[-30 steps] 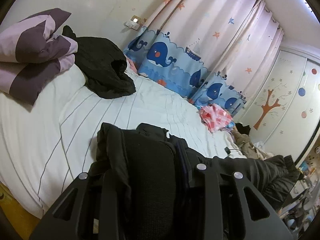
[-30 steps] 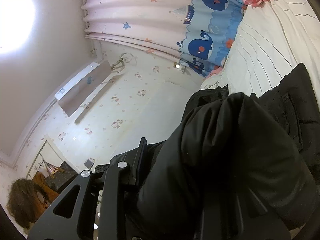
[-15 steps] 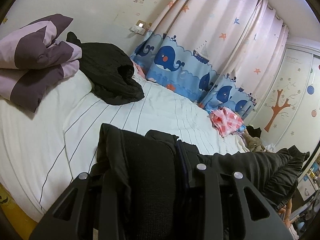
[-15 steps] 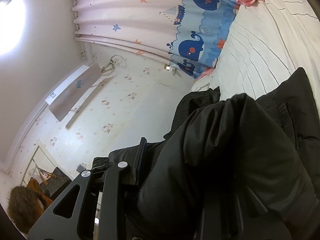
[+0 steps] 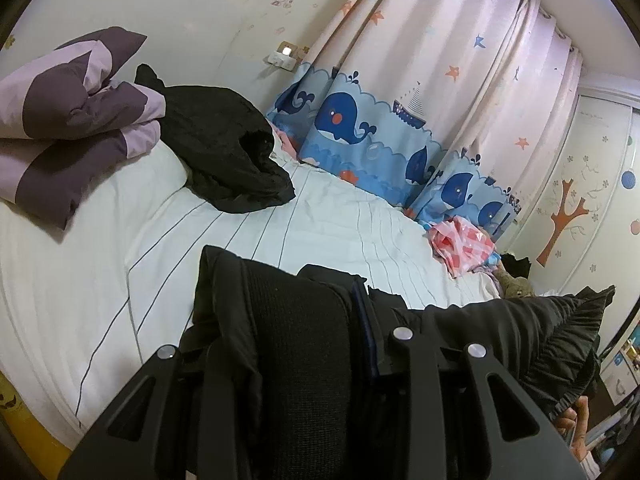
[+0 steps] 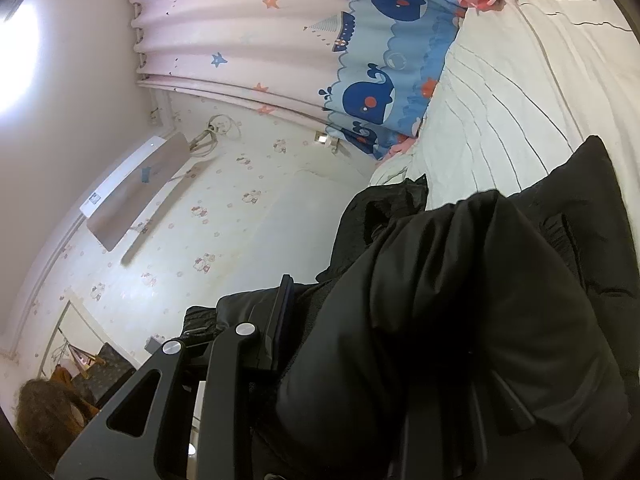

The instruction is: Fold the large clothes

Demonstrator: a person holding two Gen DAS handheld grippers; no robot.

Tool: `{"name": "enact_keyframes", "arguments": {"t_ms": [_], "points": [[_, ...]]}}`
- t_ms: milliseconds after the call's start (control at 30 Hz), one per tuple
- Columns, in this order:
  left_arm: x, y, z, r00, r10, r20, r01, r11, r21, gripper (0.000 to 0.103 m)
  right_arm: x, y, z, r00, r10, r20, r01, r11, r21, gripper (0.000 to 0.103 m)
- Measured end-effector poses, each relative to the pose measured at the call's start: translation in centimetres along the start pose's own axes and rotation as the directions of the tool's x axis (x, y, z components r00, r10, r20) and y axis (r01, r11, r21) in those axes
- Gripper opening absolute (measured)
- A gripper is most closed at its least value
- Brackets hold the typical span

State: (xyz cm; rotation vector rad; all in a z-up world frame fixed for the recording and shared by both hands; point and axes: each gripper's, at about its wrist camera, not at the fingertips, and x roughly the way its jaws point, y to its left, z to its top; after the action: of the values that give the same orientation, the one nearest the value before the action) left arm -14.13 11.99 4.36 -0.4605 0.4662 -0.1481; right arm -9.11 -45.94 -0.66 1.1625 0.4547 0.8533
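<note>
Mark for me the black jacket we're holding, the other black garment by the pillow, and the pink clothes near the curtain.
black jacket [image 5: 304, 344], left wrist view, ribbed panel clamped in the tool.
other black garment [image 5: 224, 160], left wrist view, middle of the crumpled heap.
pink clothes [image 5: 460, 242], left wrist view, centre of the bundle.

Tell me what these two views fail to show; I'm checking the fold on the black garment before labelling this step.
- Left wrist view: the left gripper has its pads buried in the black garment; its lower part is cut off by the frame edge.
- Right wrist view: the right gripper has one finger covered by the garment's bulk, so the grip point is hidden.
- Neither view shows the garment's whole outline, so the fold stage is unclear.
- The bed edge nearest the person is out of frame.
</note>
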Motion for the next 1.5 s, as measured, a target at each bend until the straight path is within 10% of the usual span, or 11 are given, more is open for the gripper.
{"name": "enact_keyframes", "arguments": {"t_ms": [1500], "points": [[8.8,3.5,0.2,0.985,0.154,-0.073,-0.155,0.988,-0.006,0.032,7.1,-6.8,5.1,0.975,-0.224,0.001,0.222,0.966,0.136,0.028]]}}
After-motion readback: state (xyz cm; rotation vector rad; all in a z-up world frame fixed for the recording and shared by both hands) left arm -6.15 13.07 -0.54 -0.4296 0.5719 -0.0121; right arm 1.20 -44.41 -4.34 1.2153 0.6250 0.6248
